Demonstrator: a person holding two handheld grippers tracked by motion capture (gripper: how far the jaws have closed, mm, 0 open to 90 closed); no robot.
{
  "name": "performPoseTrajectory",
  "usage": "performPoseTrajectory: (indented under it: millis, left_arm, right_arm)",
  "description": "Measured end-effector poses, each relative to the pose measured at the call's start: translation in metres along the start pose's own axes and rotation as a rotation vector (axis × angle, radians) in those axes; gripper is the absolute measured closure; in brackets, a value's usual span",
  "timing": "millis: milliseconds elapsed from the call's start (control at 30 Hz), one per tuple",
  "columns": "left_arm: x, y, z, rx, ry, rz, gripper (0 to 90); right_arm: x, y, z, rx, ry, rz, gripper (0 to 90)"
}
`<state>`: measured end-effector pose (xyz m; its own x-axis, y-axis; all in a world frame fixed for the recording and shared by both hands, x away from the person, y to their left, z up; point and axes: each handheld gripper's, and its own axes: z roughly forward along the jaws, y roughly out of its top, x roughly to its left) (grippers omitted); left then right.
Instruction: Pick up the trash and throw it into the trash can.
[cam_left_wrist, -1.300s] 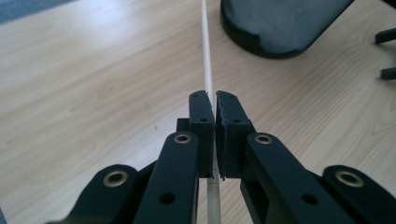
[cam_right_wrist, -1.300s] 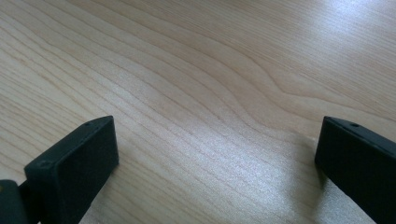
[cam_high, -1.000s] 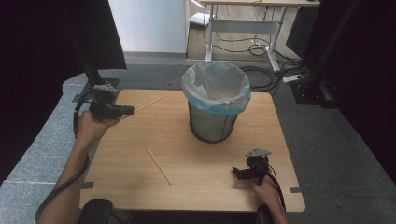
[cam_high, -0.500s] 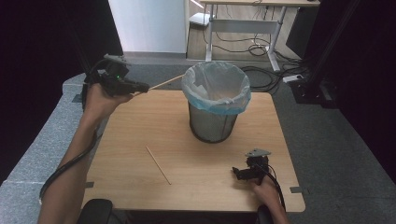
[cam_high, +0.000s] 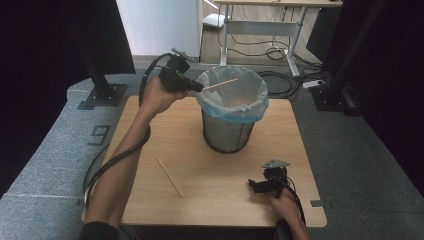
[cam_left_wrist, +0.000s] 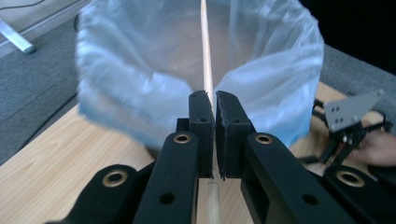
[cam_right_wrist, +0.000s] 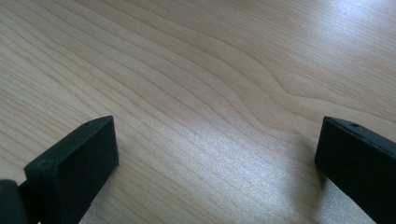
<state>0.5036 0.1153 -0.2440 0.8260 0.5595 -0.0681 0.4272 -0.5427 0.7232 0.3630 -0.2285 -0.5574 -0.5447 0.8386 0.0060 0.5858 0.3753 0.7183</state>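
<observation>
the left gripper (cam_high: 199, 88) is clamped on 1 wooden stick (cam_high: 222, 83), whose free end juts over the rim of the bin (cam_high: 231, 107); letting go is left. a 2nd stick (cam_high: 169, 176) lies on the table (cam_high: 200, 125) in front of the bin with open room around. the right gripper (cam_high: 256, 185) rests wide open, holding nothing.

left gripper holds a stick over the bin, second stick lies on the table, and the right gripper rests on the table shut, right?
Not quite: the right gripper is open; the right gripper view shows its jaws wide apart over bare table. The rest holds: the left gripper holds a stick over the bin, and a second stick lies on the table.
</observation>
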Motion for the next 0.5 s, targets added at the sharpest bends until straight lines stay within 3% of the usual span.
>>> performPoseTrajectory:
  millis: [33,100,233,267,367,500]
  left_arm:
    - [-0.002,0.004,0.006,-0.018,0.009,0.005,82.0]
    - [-0.002,0.005,0.010,-0.014,0.000,-0.006,61.2]
    - [-0.002,-0.004,0.008,-0.011,0.074,0.024,40.7]
    - [-0.001,-0.007,0.007,-0.015,0.079,0.022,40.7]
    - [0.005,-0.022,-0.002,-0.029,0.107,-0.005,26.5]
    - [0.012,-0.049,-0.014,-0.039,0.146,-0.033,19.7]
  right_arm:
    - [0.000,0.000,0.000,0.001,0.001,-0.002,0.0]
    - [0.001,0.000,0.000,0.001,0.003,-0.004,0.0]
    - [0.001,0.000,0.000,0.000,0.009,-0.008,0.0]
    - [0.001,0.000,0.000,0.000,0.009,-0.008,0.0]
    - [0.002,0.000,0.000,0.000,0.010,-0.009,0.0]
    - [0.002,0.000,0.000,0.000,0.010,-0.009,0.0]
